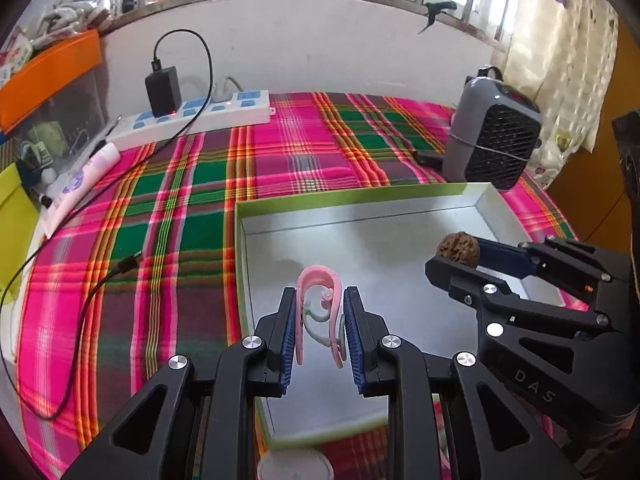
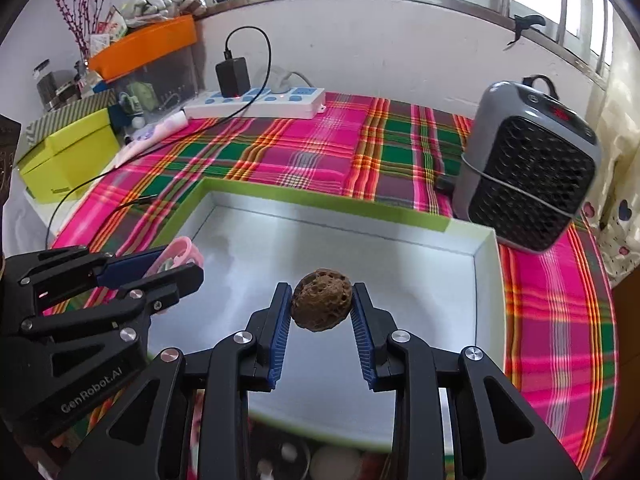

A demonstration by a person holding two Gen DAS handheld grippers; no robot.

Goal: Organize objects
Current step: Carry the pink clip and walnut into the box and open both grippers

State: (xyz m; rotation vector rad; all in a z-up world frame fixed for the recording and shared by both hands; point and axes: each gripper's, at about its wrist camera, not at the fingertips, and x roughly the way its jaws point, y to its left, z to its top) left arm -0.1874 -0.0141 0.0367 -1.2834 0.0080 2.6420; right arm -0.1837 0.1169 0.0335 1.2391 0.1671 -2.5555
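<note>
**Both hand-held grippers loaded above the open box**

Left hand-held gripper pinching a pink clip, blue pads pressed against its two outer sides. Clip upright between the fingers, curled pink loops at the top, a pale green piece nested inside. Held over the near left part of a shallow box with a green rim and a silvery inside. Same clip partly visible in the right wrist view, poking out past the left hand-held gripper at the box's left wall.

Right hand-held gripper closed on a brown, pitted, walnut-like ball, gripped at its two sides near the fingertips. Ball held clear above the box floor, roughly over the middle. Seen from the left wrist, ball at the tip of the right hand-held gripper, over the right half of the box.

Box resting on a pink, green and orange plaid cloth covering the surface. Grey fan heater standing just past the box's far right corner. White power strip along the back wall, black adapter plugged in, black cable trailing across the cloth on the left. Yellow-green box and orange-lidded bin at the far left.
</note>
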